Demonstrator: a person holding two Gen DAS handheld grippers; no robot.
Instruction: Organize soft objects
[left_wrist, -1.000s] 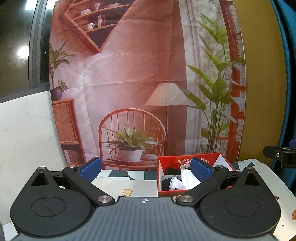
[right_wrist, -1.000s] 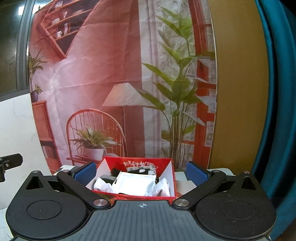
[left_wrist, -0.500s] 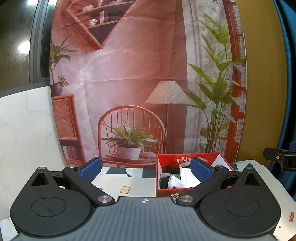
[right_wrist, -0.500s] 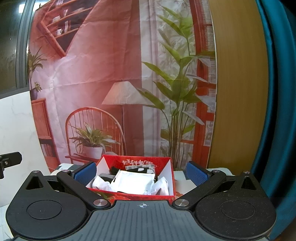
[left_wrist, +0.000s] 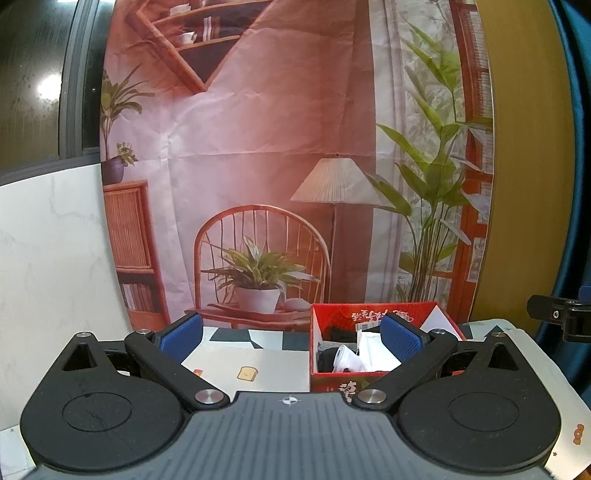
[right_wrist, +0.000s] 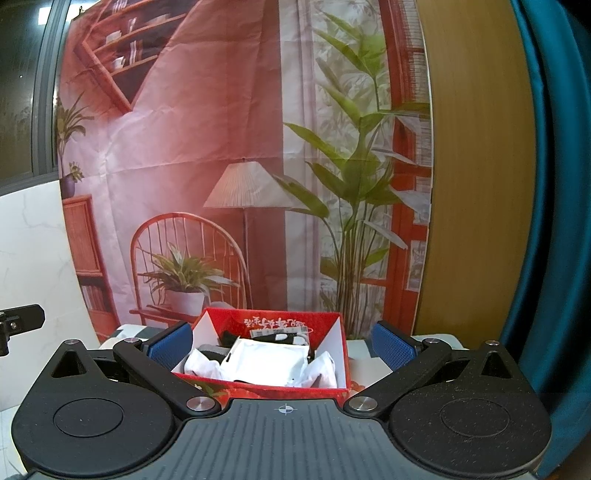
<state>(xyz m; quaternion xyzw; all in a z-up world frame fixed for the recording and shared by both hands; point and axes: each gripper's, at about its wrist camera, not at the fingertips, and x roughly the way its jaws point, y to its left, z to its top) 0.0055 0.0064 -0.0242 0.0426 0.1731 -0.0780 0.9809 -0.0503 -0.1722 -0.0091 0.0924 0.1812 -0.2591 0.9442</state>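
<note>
Both grippers spread wide and empty; red box (right_wrist: 271, 387) sits dead ahead of my right gripper (right_wrist: 282, 345), off right of my left gripper (left_wrist: 291, 334).

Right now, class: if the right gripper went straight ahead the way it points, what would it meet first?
Probably the red box: it sits straight ahead between the open fingers of the right gripper, with white cloth inside. The exact depth is unclear.

The left claw (left_wrist: 291, 334) is held wide open and empty above the bench (left_wrist: 258, 360). A red cardboard box (left_wrist: 328, 384) of white and black soft items (left_wrist: 369, 349) is seen behind its right finger.
</note>
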